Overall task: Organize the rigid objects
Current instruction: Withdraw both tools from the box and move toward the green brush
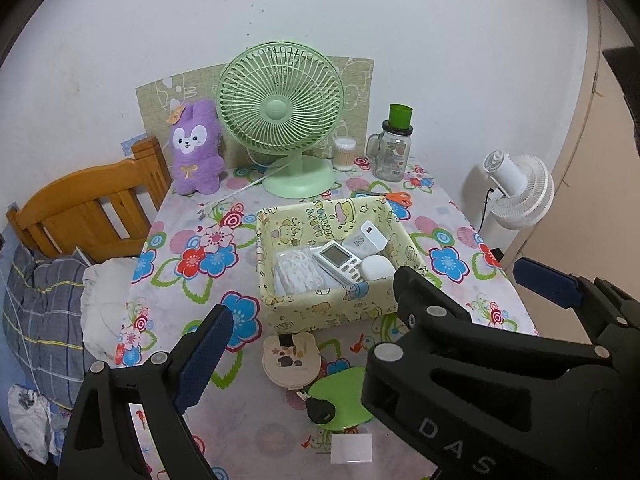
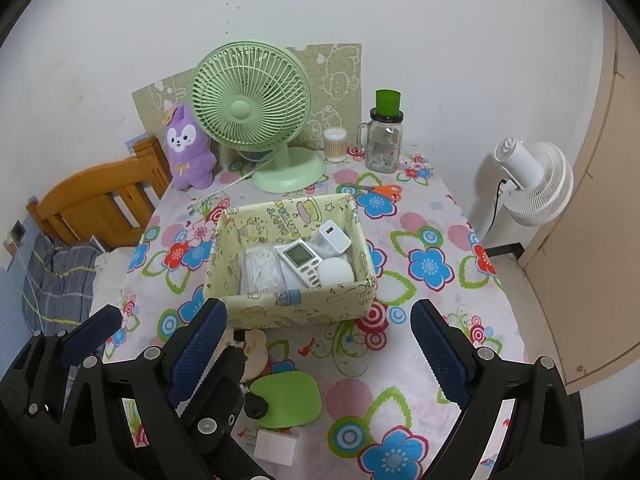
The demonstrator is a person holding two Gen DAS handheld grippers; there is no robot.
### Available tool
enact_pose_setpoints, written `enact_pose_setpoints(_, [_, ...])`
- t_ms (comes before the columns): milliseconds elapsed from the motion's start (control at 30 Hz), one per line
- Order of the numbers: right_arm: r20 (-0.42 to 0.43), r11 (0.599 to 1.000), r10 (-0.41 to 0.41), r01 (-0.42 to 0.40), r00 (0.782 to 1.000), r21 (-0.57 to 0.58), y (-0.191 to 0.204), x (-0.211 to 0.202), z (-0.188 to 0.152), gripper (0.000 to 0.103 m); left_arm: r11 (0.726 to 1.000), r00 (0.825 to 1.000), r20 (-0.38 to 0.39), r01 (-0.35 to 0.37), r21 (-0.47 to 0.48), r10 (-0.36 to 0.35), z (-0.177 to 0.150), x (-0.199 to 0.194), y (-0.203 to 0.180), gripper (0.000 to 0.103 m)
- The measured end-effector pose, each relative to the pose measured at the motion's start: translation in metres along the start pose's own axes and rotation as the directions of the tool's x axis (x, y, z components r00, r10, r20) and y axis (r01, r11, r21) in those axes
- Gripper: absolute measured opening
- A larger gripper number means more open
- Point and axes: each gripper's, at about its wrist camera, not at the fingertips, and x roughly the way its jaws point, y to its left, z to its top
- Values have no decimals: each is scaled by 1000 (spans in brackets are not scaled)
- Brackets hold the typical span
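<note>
The left gripper (image 1: 308,344) and right gripper (image 2: 320,344) are hovering wide open and empty. The box (image 2: 256,308) is partly filled; the round case (image 1: 291,362) and green lid (image 1: 340,396) are lying on the worktop (image 2: 432,392), probably awaiting pickup next.

A home bedroom: a wooden bedhead (image 1: 92,204) with bedding (image 1: 44,304) at nine o'clock, a floral-clothed table (image 1: 240,432), plush toy (image 1: 196,148) and desk fan (image 1: 280,108) at twelve.

Yellow box (image 2: 256,308) mid-counter holds remote (image 2: 301,262), charger (image 2: 334,236), white puck (image 2: 335,271), bag; round tin (image 1: 291,360), green lid (image 2: 286,399) lie in front.
</note>
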Motion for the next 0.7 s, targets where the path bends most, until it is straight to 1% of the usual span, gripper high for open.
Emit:
enact_pose_setpoints(167, [-2,1000,-11,11,1000,15,2,3,-7,95,1000,1000,-17,9,16,-8,-5,3,2,94])
enact_pose_setpoints(267, [-2,1000,-5,5,1000,28,3,5,-13,95,1000,1000,-20,15,25,-14,-9,6,5,94])
enact_pose_setpoints(367, [-5,1000,-1,1,1000,29,5,8,-19,95,999,999,-40,31,38,-29,-13,12,7,94])
enact_pose_setpoints(567, [-14,1000,-4,5,1000,29,11,18,-31,95,998,998,-58,23,55,-20,-23,23,13,94])
enact_pose_setpoints(700, [-17,1000,-4,5,1000,30,14,25,-39,95,998,997,-79,32,56,-27,-30,32,19,94])
